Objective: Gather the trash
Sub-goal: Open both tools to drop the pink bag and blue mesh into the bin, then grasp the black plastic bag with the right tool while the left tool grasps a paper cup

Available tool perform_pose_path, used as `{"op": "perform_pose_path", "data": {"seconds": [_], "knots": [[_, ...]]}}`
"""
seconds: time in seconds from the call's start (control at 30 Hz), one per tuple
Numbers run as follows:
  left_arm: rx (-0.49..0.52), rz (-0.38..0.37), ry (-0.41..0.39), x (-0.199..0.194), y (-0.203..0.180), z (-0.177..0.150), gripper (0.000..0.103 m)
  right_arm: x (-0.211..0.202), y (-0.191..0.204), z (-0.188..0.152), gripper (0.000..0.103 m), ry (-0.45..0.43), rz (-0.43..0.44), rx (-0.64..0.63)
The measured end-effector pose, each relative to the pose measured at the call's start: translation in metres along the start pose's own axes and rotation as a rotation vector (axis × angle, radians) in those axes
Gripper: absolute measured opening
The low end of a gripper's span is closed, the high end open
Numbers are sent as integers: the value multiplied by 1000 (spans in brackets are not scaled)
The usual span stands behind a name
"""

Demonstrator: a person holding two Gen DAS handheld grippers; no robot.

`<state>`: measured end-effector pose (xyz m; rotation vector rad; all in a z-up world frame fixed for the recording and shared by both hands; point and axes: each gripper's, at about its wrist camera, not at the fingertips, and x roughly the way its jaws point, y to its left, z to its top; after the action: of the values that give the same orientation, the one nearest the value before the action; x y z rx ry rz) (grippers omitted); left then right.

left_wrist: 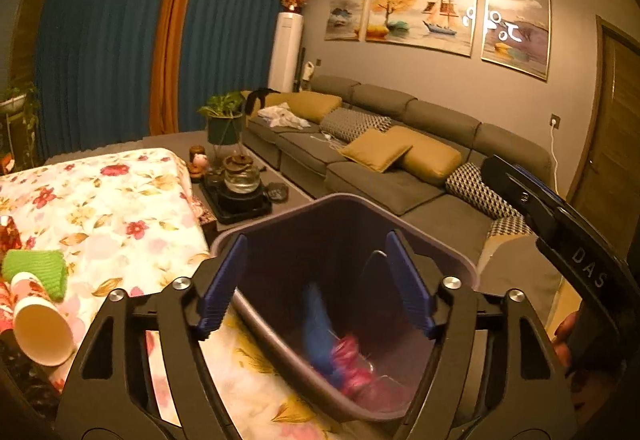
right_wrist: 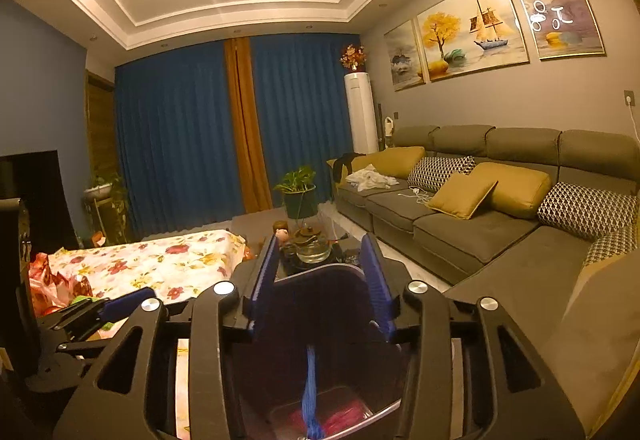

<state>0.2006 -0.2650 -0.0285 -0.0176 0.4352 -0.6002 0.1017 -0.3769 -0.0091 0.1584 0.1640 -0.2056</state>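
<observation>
The left gripper (left_wrist: pixel 316 280) hangs spread and empty over a purple trash bin (left_wrist: pixel 280 314) standing beside the floral-covered table (left_wrist: pixel 120 215). The right gripper (right_wrist: pixel 322 286) is also spread above the bin, holding nothing. Blue and pink scraps (left_wrist: pixel 340 352) lie inside the bin. A paper cup (left_wrist: pixel 38 328) lies tipped on the table beside a green cloth (left_wrist: pixel 38 268).
</observation>
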Motion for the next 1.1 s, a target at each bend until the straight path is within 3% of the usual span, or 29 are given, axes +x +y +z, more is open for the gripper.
{"op": "perform_pose_path", "data": {"seconds": [0.37, 0.63, 1.1], "knots": [[-16, 104, -34, -43, 23, -10, 87, -22, 11, -10, 71, 8, -24, 20], [-38, 184, -35, -75, 45, -18, 89, -34, 24, -22, 74, 41, -11, 58], [-83, 283, -64, -134, 86, -27, 90, -54, 74, -21, 75, 23, 49, 24]]}}
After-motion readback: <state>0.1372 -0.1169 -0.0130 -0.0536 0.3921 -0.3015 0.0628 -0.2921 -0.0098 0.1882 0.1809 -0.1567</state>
